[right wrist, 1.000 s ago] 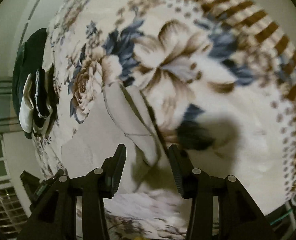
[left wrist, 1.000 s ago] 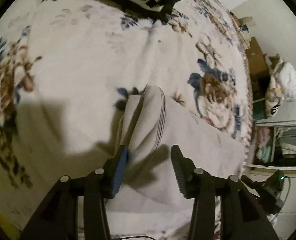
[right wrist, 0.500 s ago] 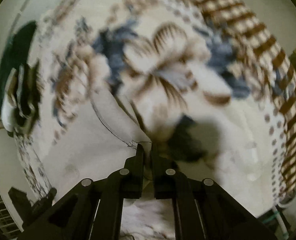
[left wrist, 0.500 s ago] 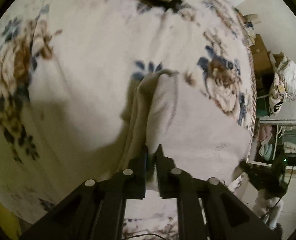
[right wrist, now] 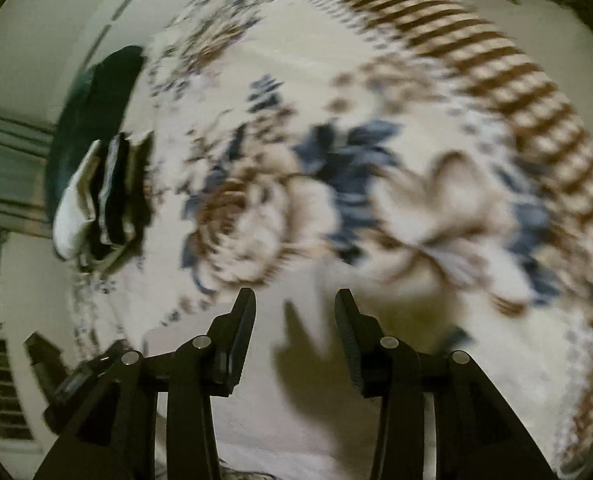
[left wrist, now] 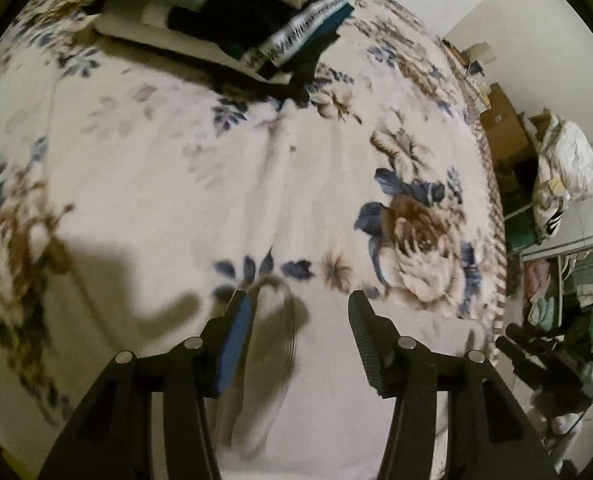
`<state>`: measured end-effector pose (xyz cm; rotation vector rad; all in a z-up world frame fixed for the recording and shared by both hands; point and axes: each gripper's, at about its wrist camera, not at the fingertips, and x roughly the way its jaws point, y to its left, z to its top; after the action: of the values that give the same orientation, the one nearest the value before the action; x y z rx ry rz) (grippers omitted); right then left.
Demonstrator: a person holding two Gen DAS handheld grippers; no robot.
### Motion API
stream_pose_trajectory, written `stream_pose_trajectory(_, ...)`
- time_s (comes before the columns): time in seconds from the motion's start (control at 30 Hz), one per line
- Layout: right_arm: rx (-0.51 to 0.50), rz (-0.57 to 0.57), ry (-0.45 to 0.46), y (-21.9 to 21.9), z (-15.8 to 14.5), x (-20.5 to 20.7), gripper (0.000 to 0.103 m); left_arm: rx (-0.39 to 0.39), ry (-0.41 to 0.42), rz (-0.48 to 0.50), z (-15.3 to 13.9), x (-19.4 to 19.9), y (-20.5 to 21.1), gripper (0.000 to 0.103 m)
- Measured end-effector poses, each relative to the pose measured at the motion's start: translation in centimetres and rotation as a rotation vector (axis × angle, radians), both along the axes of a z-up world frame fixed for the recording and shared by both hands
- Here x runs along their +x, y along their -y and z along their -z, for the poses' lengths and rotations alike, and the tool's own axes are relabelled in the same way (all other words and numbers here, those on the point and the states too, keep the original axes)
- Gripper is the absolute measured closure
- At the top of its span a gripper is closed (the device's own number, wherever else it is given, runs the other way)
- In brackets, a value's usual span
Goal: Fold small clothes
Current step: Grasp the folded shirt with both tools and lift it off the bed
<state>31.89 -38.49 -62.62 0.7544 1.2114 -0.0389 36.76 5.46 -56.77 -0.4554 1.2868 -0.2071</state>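
Observation:
A small pale beige garment (left wrist: 320,380) lies flat on the floral bedspread (left wrist: 168,184), close under both grippers. A fold of it with a dark-striped hem (left wrist: 280,332) sits between the fingers of my left gripper (left wrist: 300,312), which is open and holds nothing. My right gripper (right wrist: 294,308) is open too, above the garment's plain cloth (right wrist: 264,412), with only its shadow between the fingers. The right wrist view is blurred by motion.
A stack of folded clothes (left wrist: 232,20), white, black and teal, lies at the far side of the bed; it also shows in the right wrist view (right wrist: 100,184). Beyond the bed's right edge stand cardboard boxes (left wrist: 504,120), a white bundle (left wrist: 568,168) and shelves.
Half a second ago both grippers were shut on the garment's edges. Now both are open, the cloth is let go and lies flatter, and both have drawn back.

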Motion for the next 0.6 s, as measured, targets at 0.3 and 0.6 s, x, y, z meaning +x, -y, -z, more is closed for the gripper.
stream_pose_trajectory(0.3, -0.133, 0.01, -0.166, 0.3, 5.4, 1.7, 0.059, 0.086, -0.097, 0.013, 5.6, 1.0, -1.2, 0.05)
stream_pose_trajectory(0.6, -0.01, 0.094, -0.192, 3.4, 4.8, -0.9, 0.05, -0.079, -0.076, 0.01, 1.6, -1.3, -3.6, 0.049)
